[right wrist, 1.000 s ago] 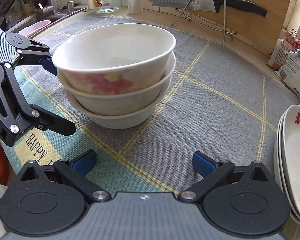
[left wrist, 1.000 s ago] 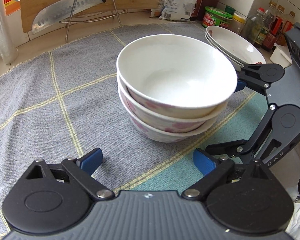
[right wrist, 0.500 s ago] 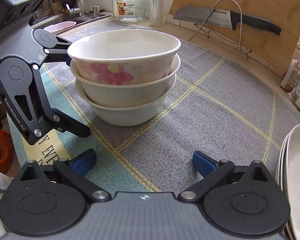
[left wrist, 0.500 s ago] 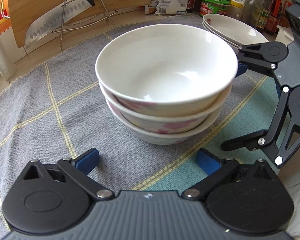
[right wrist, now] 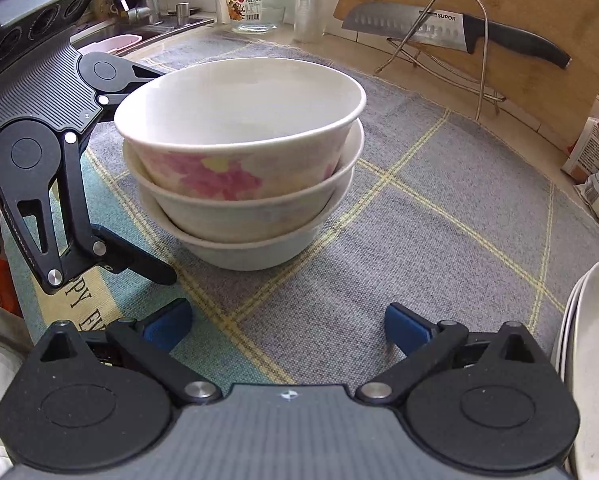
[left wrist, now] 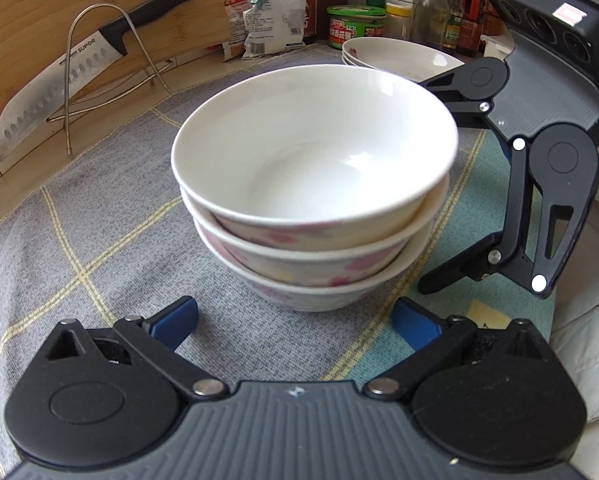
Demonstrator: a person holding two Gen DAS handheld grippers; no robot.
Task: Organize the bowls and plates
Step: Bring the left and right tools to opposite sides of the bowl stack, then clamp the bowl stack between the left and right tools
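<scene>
Three nested bowls [left wrist: 311, 184] are shown stacked upright on a woven grey mat [left wrist: 99, 216] with yellow grid lines, spread over the table. The stack is seen just ahead of the left claw [left wrist: 295, 320], centred between its blue pads [left wrist: 175, 318], with mat visible between pads and bowl. From the right wrist view the same stack lies ahead and slightly to the left of the right claw [right wrist: 287, 322], so the left claw is judged the better aligned. Both claws are released, jaws spread wide, nothing between them. The right claw is also seen at the right of the stack [left wrist: 539, 168], its upper finger passing close behind the top rim; whether it touches cannot be told.

The bowls are round, so no long axis is presented; the axis of symmetry is vertical, and a grip would be expected across a rim or wall. They are glazed ceramic, smooth and white inside, with pink and yellow flowers outside. The top bowl sits slightly tilted in the one below.

A stack of shallow white plates [left wrist: 395, 54] is seen at the far right, well apart from the bowls. A knife [right wrist: 451, 30] rests on a wire stand [right wrist: 451, 60] against a wooden cutting board [right wrist: 539, 12].
</scene>
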